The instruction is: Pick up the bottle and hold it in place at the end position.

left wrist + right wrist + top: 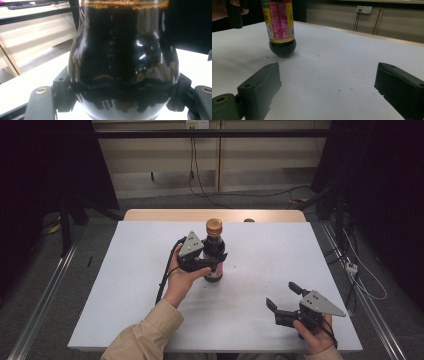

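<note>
While the bottle (214,251) stands upright near the table's (125,290) middle, cap up, long axis vertical, the left gripper (212,258) clamps its 2 jaws around the body. Near the front right corner, the right gripper (283,299) gapes wide, holding nothing.

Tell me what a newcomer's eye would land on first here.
First, the dark sauce bottle with its copper cap, upright at the middle of the white table, clamped by the left gripper. Next, the right gripper, open and holding nothing, near the table's front right corner.
</note>
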Demonstrator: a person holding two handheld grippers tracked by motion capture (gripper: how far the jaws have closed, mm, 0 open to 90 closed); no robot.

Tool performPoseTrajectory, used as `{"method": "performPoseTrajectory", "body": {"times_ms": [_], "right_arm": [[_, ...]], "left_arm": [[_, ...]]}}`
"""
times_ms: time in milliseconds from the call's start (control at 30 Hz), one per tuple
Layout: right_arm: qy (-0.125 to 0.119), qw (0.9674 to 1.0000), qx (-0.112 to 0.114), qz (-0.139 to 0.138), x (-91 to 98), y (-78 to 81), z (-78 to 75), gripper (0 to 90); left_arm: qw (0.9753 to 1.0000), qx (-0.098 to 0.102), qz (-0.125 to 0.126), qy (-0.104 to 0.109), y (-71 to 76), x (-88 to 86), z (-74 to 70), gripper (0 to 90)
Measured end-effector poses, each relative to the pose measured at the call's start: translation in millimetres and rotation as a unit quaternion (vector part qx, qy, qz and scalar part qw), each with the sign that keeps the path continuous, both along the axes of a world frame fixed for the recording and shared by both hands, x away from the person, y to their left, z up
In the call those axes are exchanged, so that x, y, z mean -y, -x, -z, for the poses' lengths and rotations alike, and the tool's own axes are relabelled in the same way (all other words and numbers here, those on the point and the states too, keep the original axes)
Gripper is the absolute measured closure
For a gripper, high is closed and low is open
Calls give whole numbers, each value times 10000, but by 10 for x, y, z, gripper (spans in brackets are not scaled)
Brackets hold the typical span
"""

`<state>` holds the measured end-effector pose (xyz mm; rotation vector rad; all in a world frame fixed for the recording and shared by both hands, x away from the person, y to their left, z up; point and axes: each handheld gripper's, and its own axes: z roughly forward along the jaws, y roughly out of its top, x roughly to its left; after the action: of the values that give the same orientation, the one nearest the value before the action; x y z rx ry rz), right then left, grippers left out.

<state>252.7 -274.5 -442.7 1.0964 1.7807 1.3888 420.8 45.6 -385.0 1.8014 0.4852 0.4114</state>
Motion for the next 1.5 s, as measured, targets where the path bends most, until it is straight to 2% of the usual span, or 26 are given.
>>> {"method": "performPoseTrajectory", "body": {"times_ms": [133, 333, 467, 533, 667, 867, 1033, 1300, 1400, 1500], "right_arm": [[-34, 10000, -12, 13, 7, 1, 0, 58], [-62, 10000, -17, -10, 23, 3, 7, 57], [-76, 10000, -17, -2, 28, 2, 8, 57], [-89, 10000, -6, -7, 26, 7, 4, 57], [-70, 10000, 1, -33, 18, 6, 5, 57], [-83, 10000, -8, -47, 16, 4, 8, 57], [-72, 10000, -14, -55, 14, -1, 11, 57], [-57, 10000, -33, -52, 19, -5, 18, 57], [-79, 9999, -43, -58, 18, -1, 15, 57], [-81, 9999, -26, -83, 19, 4, 11, 57]], "left_arm": [[10000, -28, 36, -56, -50, 15, 15, 268], [9999, -76, -65, 46, -125, 17, 28, 268], [9999, -14, -107, -46, -172, 30, 36, 268], [9999, -81, -107, -28, -199, 29, 44, 268], [9998, -93, -170, -78, -250, 26, 62, 267], [9996, -170, -208, 3, -316, 29, 72, 267], [9996, -116, -229, -96, -372, 51, 58, 267], [9997, -75, -240, -51, -456, 97, 88, 267], [9995, -53, -320, 7, -471, 111, 106, 267], [9998, -50, -214, 9, -497, 133, 108, 267]]}}
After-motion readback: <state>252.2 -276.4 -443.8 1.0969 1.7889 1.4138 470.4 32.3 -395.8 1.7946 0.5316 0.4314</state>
